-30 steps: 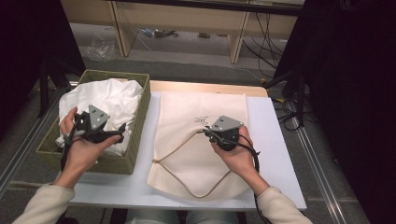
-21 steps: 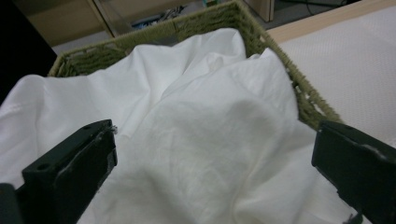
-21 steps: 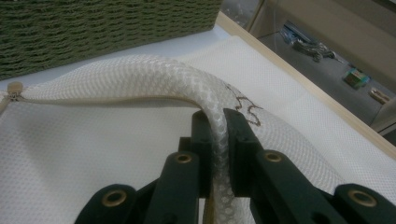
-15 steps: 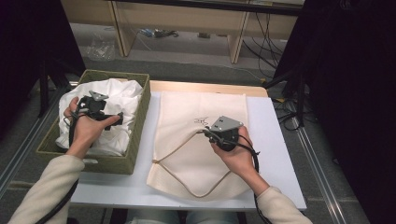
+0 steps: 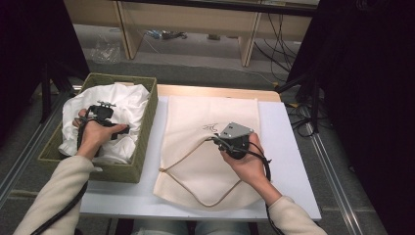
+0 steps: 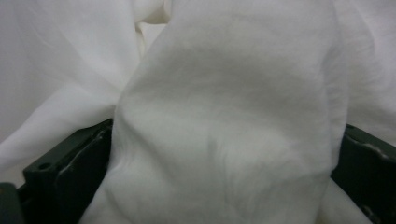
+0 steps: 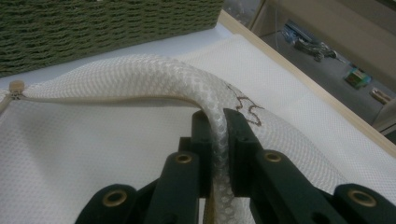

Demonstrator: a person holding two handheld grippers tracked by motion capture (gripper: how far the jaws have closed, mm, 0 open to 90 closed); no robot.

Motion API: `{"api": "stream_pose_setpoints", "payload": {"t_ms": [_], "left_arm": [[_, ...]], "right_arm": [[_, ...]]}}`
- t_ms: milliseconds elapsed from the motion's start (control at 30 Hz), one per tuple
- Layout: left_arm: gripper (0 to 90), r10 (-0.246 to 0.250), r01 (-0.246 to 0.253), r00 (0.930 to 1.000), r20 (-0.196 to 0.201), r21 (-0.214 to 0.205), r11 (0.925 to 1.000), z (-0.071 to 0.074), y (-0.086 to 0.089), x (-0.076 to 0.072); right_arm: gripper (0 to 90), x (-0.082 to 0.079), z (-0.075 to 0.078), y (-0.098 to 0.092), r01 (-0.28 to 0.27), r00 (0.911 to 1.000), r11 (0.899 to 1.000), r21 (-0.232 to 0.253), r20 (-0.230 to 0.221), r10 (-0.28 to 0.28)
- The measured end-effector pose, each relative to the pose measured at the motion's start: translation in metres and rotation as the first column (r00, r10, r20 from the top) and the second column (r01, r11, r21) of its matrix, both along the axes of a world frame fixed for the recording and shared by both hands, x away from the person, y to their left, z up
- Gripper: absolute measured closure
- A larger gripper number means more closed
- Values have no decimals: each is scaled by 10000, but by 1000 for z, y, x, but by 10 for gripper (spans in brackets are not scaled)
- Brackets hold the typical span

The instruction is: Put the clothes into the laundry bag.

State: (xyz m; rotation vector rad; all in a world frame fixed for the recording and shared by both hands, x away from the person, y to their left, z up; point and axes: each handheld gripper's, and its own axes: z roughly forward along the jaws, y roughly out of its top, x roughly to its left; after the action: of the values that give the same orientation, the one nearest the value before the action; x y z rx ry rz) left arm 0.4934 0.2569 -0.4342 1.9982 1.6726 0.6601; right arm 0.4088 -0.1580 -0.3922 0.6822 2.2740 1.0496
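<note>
My right claw (image 7: pixel 215 122) was clamped on the bag's cord (image 7: pixel 140 77), the bag (image 5: pixel 210 147) flat on the table (image 5: pixel 288 161). My left claw (image 5: pixel 100 115) stood apart around white cloth (image 6: pixel 224 116) in the basket (image 5: pixel 147 127).

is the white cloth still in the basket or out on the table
In the basket: the white cloth lies bunched inside the green woven basket, a fold of it between the left hand-held gripper's jaws.

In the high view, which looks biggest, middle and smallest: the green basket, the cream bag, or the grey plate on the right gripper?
1. cream bag
2. green basket, nearly as big
3. grey plate, smallest by far
</note>
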Motion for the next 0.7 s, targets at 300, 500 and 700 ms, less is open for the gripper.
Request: {"api": "stream_pose_setpoints", "payload": {"t_ms": [300, 500, 700], "left_arm": [[341, 152, -122, 9963, -851, 363, 9993, -10, -2, 4], [599, -147, 194, 9941, -1075, 429, 9989, -11, -3, 6], [738, -150, 144, 9958, -907, -70, 9999, -5, 2, 5]], "right_arm": [[839, 0, 0, -1, -44, 10000, 10000, -20, 0, 44], [841, -1, 0, 0, 92, 10000, 9999, 48, -38, -92], [843, 1, 0, -1, -25, 10000, 10000, 5, -6, 25]]}}
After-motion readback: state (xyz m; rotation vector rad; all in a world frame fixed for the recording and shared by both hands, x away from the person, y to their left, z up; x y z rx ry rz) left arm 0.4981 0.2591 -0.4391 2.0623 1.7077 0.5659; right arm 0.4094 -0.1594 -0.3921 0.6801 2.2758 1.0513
